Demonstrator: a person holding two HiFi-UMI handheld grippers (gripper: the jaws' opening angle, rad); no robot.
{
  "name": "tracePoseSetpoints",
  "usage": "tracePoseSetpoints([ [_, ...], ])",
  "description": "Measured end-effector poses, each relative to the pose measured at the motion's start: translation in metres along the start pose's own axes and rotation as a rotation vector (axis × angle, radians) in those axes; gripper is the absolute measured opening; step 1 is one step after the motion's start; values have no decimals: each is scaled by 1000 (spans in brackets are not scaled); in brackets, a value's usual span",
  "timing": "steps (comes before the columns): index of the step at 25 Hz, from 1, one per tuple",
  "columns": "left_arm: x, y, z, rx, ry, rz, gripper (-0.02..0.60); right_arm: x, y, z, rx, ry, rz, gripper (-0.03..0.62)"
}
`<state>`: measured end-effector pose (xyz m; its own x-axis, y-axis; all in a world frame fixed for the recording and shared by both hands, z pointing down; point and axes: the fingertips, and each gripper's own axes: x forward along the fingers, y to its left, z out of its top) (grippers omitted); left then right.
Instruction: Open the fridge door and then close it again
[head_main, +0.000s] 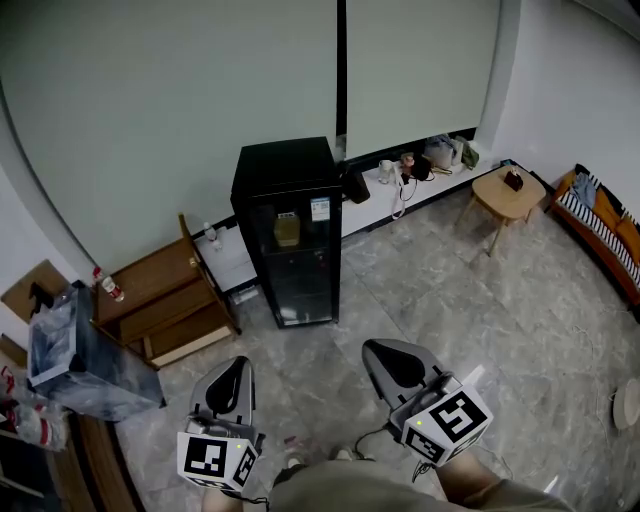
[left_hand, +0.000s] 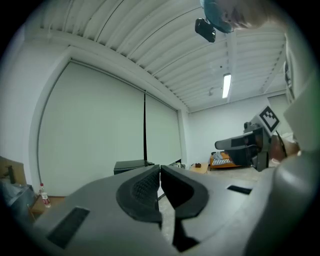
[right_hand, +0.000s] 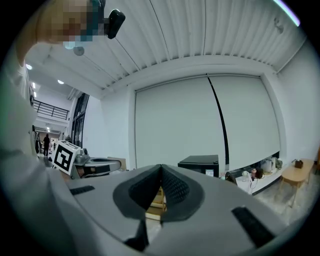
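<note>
Left hand-held gripper (head_main: 233, 364): jaws fully together, nothing between them, touching nothing, held in the air low in the head view and aimed toward the fridge (head_main: 293, 235). Right hand-held gripper (head_main: 380, 352): same, jaws pressed together, empty, in the air. The fridge is a black upright unit with a glass door (head_main: 300, 262) that is closed. It stands on the grey tiled floor (head_main: 450, 300) against the back wall (head_main: 180, 100), well apart from both grippers, ahead of them and roughly between them. A wooden shelf (head_main: 160, 300) leans just left of the fridge. In each gripper view the fridge's black top sits beyond the closed jaw tips, with the other gripper off to the side.
</note>
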<state>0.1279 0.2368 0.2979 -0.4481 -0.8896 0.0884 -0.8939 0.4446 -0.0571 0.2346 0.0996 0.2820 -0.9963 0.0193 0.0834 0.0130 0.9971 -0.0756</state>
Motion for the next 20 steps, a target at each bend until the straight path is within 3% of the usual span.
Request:
tracePoseSetpoints([
  [9,2,-24,-1,44,15,8,8,-13,-3,-11,-23,-4,60,-3],
  [20,24,-3,-5,71,3,8,8,22,-9,-16,-49,-9,89,-3],
])
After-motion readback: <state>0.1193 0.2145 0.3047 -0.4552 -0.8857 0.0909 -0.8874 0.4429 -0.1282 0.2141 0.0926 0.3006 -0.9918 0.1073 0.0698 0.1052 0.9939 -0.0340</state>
